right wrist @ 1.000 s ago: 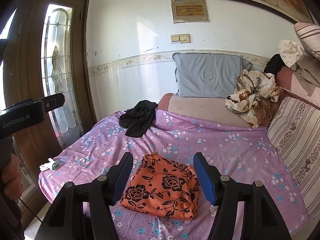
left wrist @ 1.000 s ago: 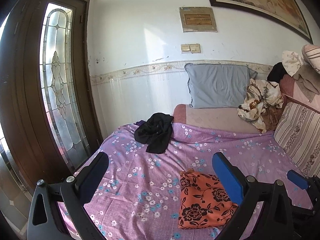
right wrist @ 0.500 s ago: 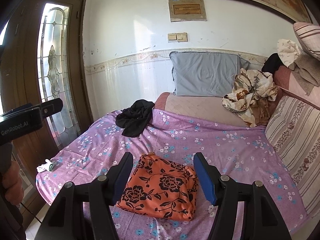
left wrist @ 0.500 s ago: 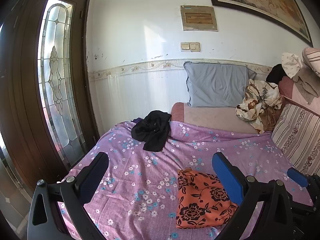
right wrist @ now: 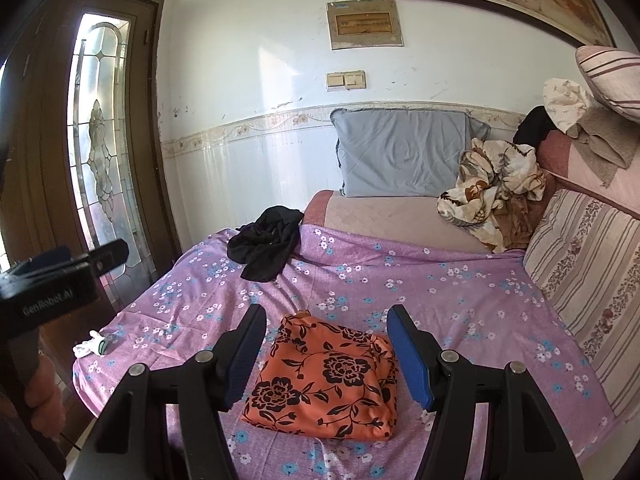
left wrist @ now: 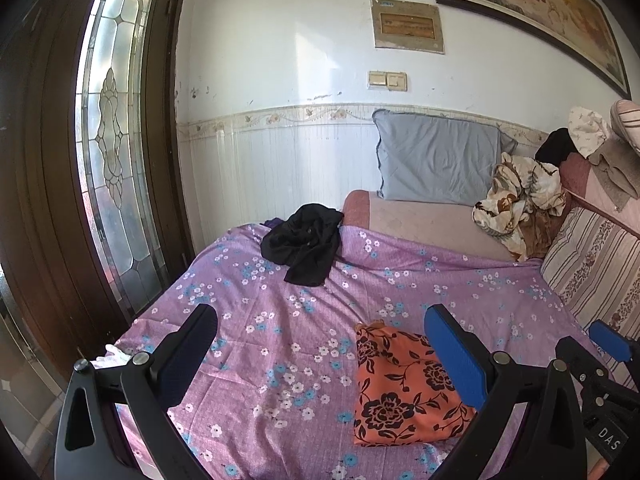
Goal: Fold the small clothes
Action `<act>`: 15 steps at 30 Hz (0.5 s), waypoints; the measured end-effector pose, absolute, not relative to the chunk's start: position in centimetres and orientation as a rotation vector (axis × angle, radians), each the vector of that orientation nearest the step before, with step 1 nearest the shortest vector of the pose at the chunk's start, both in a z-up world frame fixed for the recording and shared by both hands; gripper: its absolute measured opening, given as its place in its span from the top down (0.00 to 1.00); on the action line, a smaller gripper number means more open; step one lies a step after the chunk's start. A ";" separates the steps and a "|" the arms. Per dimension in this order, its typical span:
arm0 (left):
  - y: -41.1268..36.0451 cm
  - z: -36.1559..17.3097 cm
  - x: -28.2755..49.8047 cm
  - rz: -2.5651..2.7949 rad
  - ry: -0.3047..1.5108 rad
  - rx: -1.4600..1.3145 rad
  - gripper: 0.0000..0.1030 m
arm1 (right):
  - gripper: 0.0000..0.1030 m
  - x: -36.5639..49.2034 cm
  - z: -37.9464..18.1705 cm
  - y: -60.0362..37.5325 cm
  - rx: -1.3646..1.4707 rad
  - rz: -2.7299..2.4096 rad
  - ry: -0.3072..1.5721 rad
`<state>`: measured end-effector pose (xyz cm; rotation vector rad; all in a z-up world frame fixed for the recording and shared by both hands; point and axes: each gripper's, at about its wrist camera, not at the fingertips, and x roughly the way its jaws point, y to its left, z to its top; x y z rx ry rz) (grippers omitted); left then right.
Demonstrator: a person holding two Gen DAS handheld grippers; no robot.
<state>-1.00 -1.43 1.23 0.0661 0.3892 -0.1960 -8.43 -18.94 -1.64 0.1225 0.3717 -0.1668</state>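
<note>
The folded orange floral garment [right wrist: 326, 376] lies flat on the purple flowered bed sheet [right wrist: 460, 304], near the front edge of the bed. The right hand-held gripper [right wrist: 326, 356] hovers above it with jaws apart, the garment framed between them but not gripped. The left hand-held gripper [left wrist: 320, 344] is also spread wide and empty; the garment lies under its right finger. A crumpled black garment [left wrist: 306, 242] lies farther back.

Orange black-flowered folded cloth [right wrist: 324, 380], purple floral sheet [right wrist: 440, 300], black garment [right wrist: 266, 246], grey pillow [right wrist: 400, 152]
</note>
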 end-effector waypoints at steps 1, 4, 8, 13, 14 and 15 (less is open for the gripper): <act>-1.4 1.0 -0.8 -0.196 0.394 0.063 0.00 | 0.35 -8.3 -1.7 -18.9 0.122 -0.166 0.376; -1.4 0.4 0.0 -0.198 0.416 0.055 0.00 | 0.35 -7.8 -2.0 -18.6 0.116 -0.165 0.386; -1.1 -0.4 1.1 -0.207 0.442 0.041 0.00 | 0.35 -6.9 -2.1 -18.1 0.097 -0.170 0.399; -1.3 -1.6 2.4 -0.211 0.471 0.041 0.00 | 0.35 -5.6 -2.0 -18.1 0.089 -0.185 0.406; -1.4 -1.9 2.7 -0.212 0.475 0.043 0.00 | 0.35 -5.3 -2.0 -18.1 0.094 -0.183 0.408; -1.6 -2.1 2.9 -0.211 0.479 0.047 0.00 | 0.35 -5.0 -2.0 -18.2 0.099 -0.181 0.410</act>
